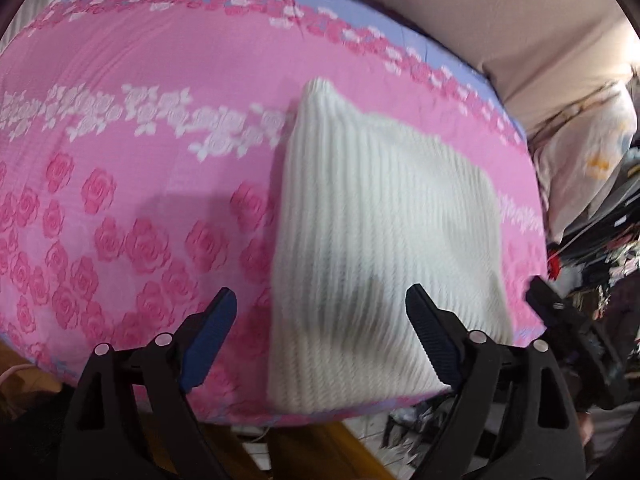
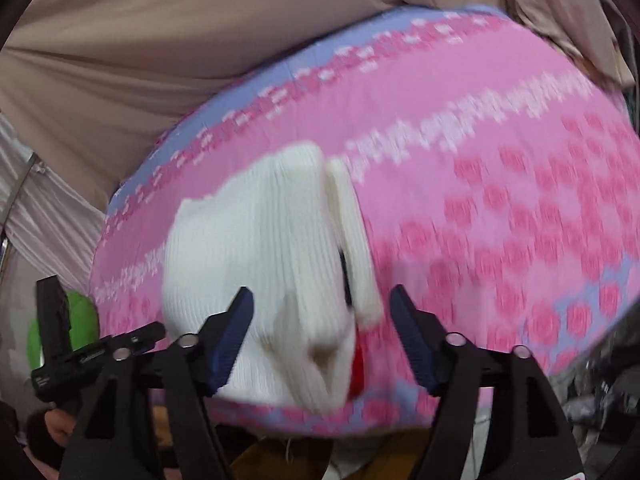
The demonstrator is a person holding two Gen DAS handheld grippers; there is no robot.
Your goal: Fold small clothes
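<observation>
Ahead of the gripper spreads a pink rose-print quilt (image 1: 160,184); beige fabric (image 2: 160,40) rises beyond it.

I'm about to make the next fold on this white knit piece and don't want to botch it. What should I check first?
1. Left gripper open, holding nothing: ok.
2. Right gripper open, holding nothing: ok.
3. White knit garment lies on the pink floral cloth: ok.
4. Garment lies flat: not ok; right wrist view shows a loose flap raised along one side.
5. Garment clear of the cloth's near edge: not ok, it reaches the edge.
6. Views sharp enough to pick a grasp point: not ok, both blurred.
</observation>
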